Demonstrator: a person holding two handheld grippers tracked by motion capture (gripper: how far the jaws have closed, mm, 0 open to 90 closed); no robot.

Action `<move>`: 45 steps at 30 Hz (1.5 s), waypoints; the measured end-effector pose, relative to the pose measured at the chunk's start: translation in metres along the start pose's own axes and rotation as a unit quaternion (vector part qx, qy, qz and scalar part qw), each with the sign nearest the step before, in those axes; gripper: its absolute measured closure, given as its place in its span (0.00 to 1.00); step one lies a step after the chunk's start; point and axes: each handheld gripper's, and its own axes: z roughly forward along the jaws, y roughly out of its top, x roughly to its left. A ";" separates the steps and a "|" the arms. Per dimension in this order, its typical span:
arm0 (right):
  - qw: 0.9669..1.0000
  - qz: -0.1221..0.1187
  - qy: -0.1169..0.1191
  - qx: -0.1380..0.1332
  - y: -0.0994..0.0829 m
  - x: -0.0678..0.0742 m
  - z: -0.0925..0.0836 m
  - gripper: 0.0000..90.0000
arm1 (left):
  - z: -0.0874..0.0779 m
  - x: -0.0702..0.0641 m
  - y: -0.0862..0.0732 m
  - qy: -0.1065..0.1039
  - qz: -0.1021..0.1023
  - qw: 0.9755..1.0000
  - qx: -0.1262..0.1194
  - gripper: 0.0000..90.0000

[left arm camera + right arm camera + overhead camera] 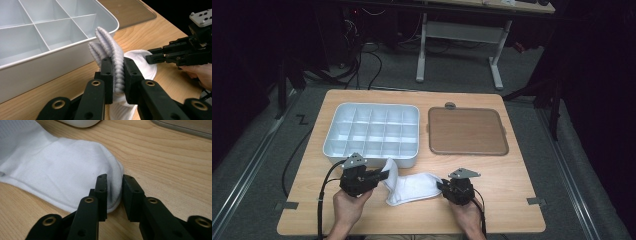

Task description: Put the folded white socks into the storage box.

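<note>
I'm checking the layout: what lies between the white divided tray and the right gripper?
In the high view, the white sock lies between the tray and the right gripper, on the wooden table.

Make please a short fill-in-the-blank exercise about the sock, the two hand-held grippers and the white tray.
1. The left hand-held gripper is shut on the ribbed ____ of the white sock.
2. The right hand-held gripper has the sock's ____ end between its jaws.
3. The divided white tray holds ____ in its compartments.
4. The brown lid lies to the ____ of the tray.

Missing words: cuff; toe; nothing; right
</note>
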 end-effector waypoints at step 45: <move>1.000 -0.027 0.014 -0.004 0.001 0.031 0.011 0.92 | 0.037 -0.019 -0.041 0.002 0.040 0.997 0.064 0.89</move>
